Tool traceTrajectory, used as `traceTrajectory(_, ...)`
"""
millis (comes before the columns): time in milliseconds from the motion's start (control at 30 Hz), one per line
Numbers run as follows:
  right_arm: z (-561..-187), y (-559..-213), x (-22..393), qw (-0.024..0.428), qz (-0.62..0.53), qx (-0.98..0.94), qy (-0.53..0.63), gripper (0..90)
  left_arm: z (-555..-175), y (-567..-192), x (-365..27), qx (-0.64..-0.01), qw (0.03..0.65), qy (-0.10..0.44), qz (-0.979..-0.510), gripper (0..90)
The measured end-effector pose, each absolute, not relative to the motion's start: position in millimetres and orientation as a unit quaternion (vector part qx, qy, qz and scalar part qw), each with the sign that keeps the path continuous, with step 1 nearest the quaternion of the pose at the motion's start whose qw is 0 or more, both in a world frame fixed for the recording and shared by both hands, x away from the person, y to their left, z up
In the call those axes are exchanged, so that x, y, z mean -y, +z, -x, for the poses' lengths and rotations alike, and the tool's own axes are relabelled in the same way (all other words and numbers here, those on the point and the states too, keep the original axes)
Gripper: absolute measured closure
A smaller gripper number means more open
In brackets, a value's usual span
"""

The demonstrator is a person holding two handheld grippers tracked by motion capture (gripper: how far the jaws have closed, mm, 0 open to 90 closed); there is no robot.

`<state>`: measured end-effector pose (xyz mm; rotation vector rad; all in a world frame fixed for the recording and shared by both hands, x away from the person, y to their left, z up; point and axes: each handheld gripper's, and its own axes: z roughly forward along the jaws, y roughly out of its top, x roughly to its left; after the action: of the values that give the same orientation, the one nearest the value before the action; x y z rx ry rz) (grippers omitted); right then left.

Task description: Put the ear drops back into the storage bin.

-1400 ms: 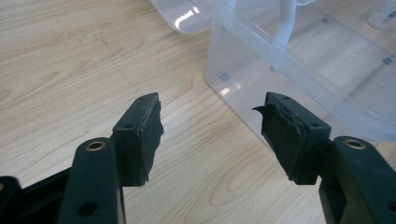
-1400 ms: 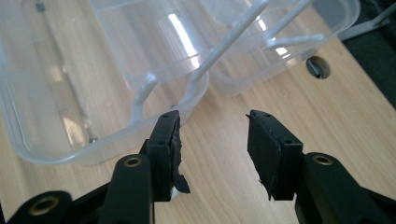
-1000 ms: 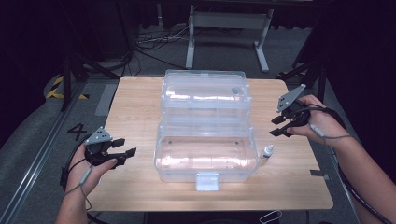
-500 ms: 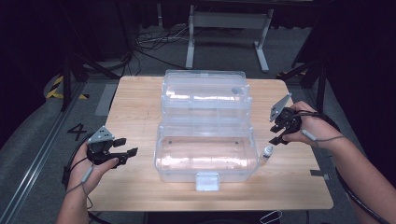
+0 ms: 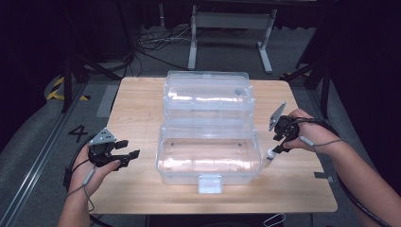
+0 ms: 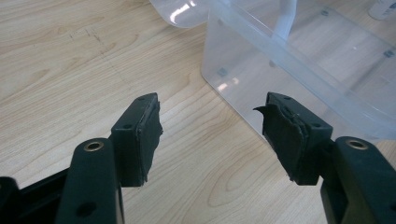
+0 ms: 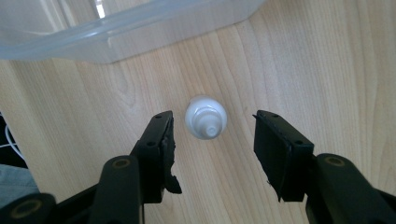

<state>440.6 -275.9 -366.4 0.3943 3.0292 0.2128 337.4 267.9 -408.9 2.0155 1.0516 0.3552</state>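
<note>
The small white bottle (image 7: 206,117) stands upright on the wooden surface (image 5: 142,109), just beside the right end of the clear plastic toolbox (image 5: 208,156), its nozzle pointing up at the right tool (image 5: 279,147). Its long axis runs vertical, so that tool looks almost straight down onto the cap, jaws wide with the bottle centred between them and not yet gripped; they have just been opening. The left tool (image 6: 212,140) hovers well apart on the box's far side, jaws wide and empty. The right gripper view shows the gap on either side of the cap; the high view shows the bottle's standing height and how close the box is.
</note>
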Motion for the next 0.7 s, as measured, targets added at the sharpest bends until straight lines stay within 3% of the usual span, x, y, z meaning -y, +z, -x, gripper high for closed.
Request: traceTrajectory(700, -450.6, -404.4, 265.4, 0.009, -0.116, -0.993, 0.032, 51.6, -338.3, -411.1, -267.1, -0.419, 0.408, 0.137, -0.8, 37.6)
